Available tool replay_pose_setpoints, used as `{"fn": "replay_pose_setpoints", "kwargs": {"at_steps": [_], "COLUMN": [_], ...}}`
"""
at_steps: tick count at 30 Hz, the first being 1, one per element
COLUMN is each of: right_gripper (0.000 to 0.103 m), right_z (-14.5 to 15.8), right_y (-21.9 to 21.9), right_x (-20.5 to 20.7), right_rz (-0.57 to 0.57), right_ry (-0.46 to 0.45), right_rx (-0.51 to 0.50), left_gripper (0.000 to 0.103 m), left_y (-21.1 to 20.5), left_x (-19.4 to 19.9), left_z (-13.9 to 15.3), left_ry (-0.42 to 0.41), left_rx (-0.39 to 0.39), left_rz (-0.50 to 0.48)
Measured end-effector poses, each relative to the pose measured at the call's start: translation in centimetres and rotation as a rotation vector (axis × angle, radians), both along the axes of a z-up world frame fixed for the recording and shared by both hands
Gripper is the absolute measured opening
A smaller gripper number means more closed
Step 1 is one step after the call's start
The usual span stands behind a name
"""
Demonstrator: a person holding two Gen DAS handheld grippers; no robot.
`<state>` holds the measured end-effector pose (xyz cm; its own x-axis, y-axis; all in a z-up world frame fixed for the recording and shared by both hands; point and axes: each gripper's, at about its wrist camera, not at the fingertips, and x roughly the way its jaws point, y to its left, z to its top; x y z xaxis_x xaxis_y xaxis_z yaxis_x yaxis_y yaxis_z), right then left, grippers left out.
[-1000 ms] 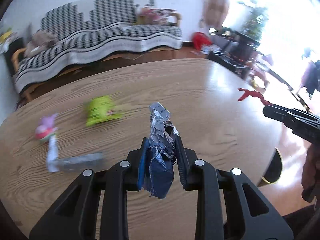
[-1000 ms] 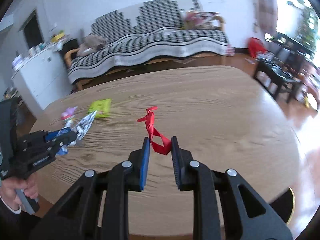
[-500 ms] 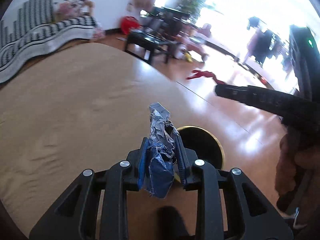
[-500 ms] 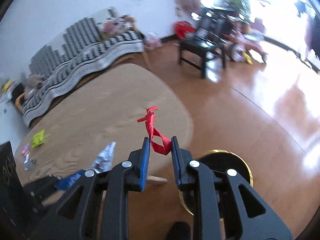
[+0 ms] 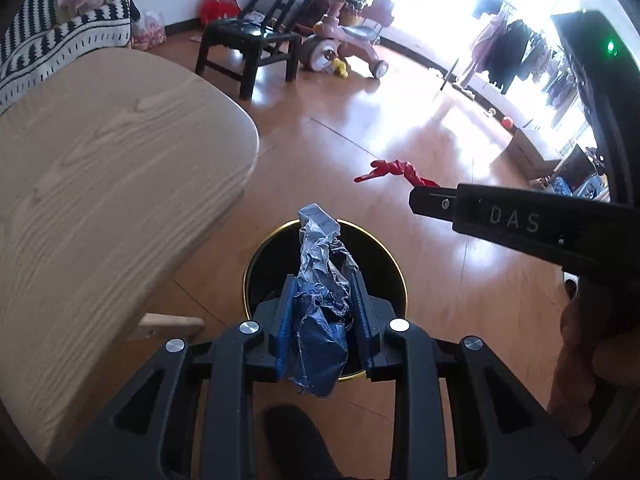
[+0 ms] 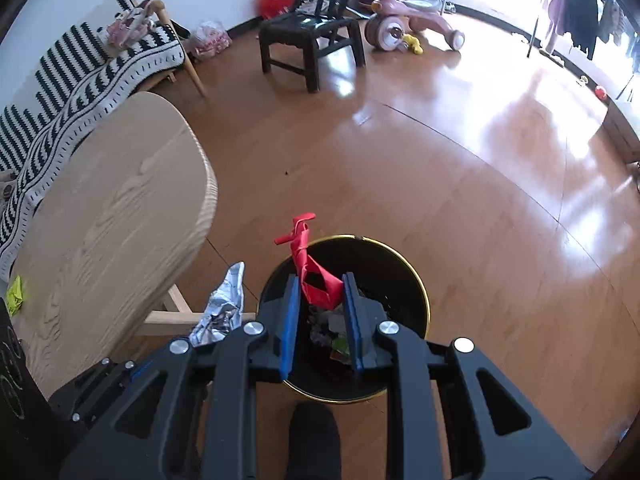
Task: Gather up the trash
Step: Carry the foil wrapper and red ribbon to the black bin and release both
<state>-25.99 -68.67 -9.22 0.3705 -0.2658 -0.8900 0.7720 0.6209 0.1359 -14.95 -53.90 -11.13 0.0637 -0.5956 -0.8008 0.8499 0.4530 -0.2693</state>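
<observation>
A: What does the trash look like?

B: Two pieces. A crumpled foil wrapper, silver up top and blue lower down, stands at the centre of the left wrist view. A twisted red strip, knotted into a loop at its base, rises at the centre of the right wrist view.

A: And the claws?

B: The left gripper has its blue pads narrowly apart, clamped on the blue part of the wrapper, with the silver end sticking out past the tips. The right gripper is nearly closed, pinching the loop of the red strip.

A: Where is all that in the room?

B: Both views look down over a black bin with a gold rim on the wooden floor, lower centre of frame. Some scraps lie inside it. The wooden table fills the left of each view. A yellow-green scrap lies on it at the far left edge of the right wrist view.

A: Does one claw see the other?

B: Yes, the right one enters from the right edge of the left wrist view, a hand below it.
</observation>
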Motion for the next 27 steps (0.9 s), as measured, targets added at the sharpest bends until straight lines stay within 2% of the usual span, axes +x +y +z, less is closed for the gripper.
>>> {"fn": "replay_pose_setpoints", "kwargs": {"at_steps": [17, 18, 19, 21, 23, 27], "right_gripper": [0.022, 0.027, 0.043, 0.07, 0.071, 0.071], "right_z": [0.0, 0.0, 0.1, 0.4, 0.8, 1.6], "right_y": [-0.7, -0.8, -0.9, -0.9, -0.9, -0.7], "right_x": [-0.9, -1.1, -1.3, -1.7, -1.8, -1.7], "right_rz": [-0.055, -0.067, -0.078, -0.103, -0.111, -0.118], "right_ry": [0.012, 0.022, 0.024, 0.015, 0.008, -0.016], "right_rx": [-0.003, -0.009, -0.014, -0.037, -0.059, -0.078], "left_gripper": [0.027, 0.029, 0.03, 0.046, 0.055, 0.062], "left_y": [-1.9, -1.9, -1.9, -2.0, -1.9, -1.6], "left_x": [-0.5, -0.5, -0.5, -0.2, -0.1, 0.1], "left_z": [-0.5, -0.6, -0.7, -0.8, -0.7, -0.4], "left_ry": [0.005, 0.001, 0.0, 0.001, 0.003, 0.003], "left_rx": [0.009, 0.012, 0.014, 0.012, 0.003, -0.005], "left_rz": [-0.04, -0.04, -0.041, -0.039, -0.032, -0.033]}}
